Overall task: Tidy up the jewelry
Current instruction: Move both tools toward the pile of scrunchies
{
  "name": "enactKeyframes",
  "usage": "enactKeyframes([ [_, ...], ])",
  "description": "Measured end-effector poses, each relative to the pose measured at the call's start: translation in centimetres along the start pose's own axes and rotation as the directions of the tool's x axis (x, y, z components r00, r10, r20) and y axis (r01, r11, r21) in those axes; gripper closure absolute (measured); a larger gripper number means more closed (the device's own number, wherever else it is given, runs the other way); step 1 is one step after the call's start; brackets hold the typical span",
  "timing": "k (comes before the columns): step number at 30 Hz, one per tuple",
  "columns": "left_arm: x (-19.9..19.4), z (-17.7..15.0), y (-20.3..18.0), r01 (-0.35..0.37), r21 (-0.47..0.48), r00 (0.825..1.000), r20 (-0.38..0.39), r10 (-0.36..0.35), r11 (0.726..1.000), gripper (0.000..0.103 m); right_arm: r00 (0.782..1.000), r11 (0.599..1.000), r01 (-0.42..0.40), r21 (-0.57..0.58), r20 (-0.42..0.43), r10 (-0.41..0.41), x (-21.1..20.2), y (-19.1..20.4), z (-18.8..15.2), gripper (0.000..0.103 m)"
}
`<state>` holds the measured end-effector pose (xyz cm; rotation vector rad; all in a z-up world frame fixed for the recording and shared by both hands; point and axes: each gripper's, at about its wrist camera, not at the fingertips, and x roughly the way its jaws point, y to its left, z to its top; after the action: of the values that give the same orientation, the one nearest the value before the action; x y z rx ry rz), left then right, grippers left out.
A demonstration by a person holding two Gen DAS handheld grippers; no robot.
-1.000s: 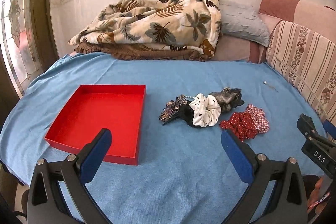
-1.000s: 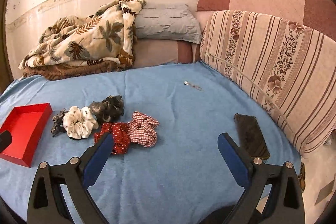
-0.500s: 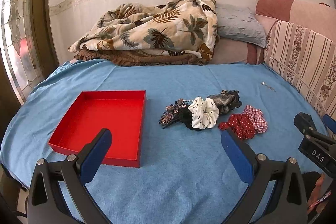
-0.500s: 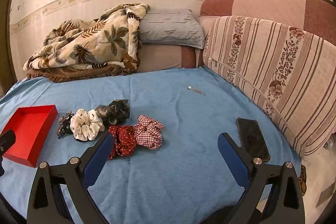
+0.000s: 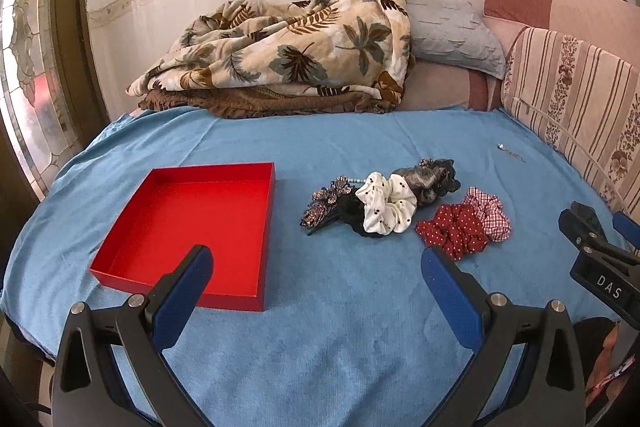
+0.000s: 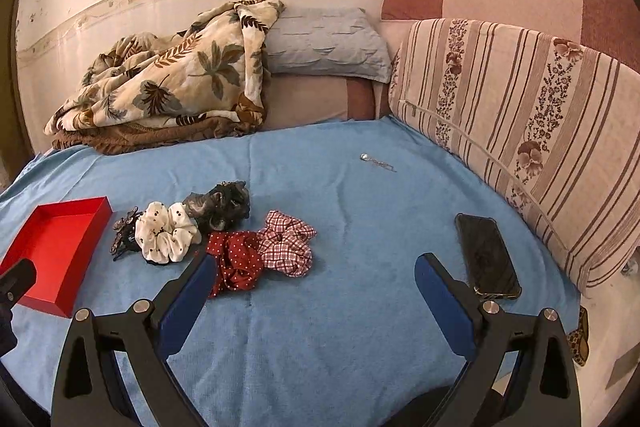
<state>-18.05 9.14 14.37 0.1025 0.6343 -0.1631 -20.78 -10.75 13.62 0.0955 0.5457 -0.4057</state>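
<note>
Left wrist view: the left tool (image 5: 316, 275) hangs released at the bottom of the frame, its blue pads wide apart and nothing between them, above the blue bed cover (image 5: 340, 339). A red tray (image 5: 256, 227) lies left of centre with nothing in it. Right of centre lies a cluster: a beaded clip (image 5: 326, 201) at its left, touching a white dotted scrunchie (image 5: 388, 207), with a dark scrunchie (image 5: 430, 179) just behind. A red dotted scrunchie (image 5: 454, 231) and a checked scrunchie (image 5: 490, 213) touch each other just right of them. A small silver piece (image 5: 510, 154) sits apart toward the upper right. A leaf-print blanket (image 5: 288, 55) is heaped at the top. The right tool's tip (image 5: 588, 231) shows at the right edge.

Right wrist view: the right tool (image 6: 316, 275) is also released, pads spread and empty, low in the frame. The red dotted scrunchie (image 6: 236, 259) lies just beyond its left pad, touching the checked one (image 6: 286, 245). The white scrunchie (image 6: 166, 237), dark scrunchie (image 6: 222, 205) and clip (image 6: 124, 233) lie left of them, the tray (image 6: 52, 247) at the far left. The silver piece (image 6: 376, 161) sits above centre. A phone (image 6: 486, 255) lies at the right beside a striped cushion (image 6: 520, 131).
</note>
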Motion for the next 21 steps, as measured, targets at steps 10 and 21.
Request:
enactKeyframes([
  [10, 1.5, -0.3, 0.3, -0.007, 0.000, 0.999, -0.037, 0.007, 1.000, 0.000, 0.998, 1.000, -0.014, -0.001, -0.054, 0.014, 1.5, 0.1, -0.7, 0.002],
  [21, 4.0, 0.5, 3.1, -0.030, -0.043, 0.996, -0.086, 0.026, 0.999, 0.000, 0.987, 0.998, -0.067, -0.020, -0.145, 0.064, 4.1, 0.4, -1.8, 0.002],
])
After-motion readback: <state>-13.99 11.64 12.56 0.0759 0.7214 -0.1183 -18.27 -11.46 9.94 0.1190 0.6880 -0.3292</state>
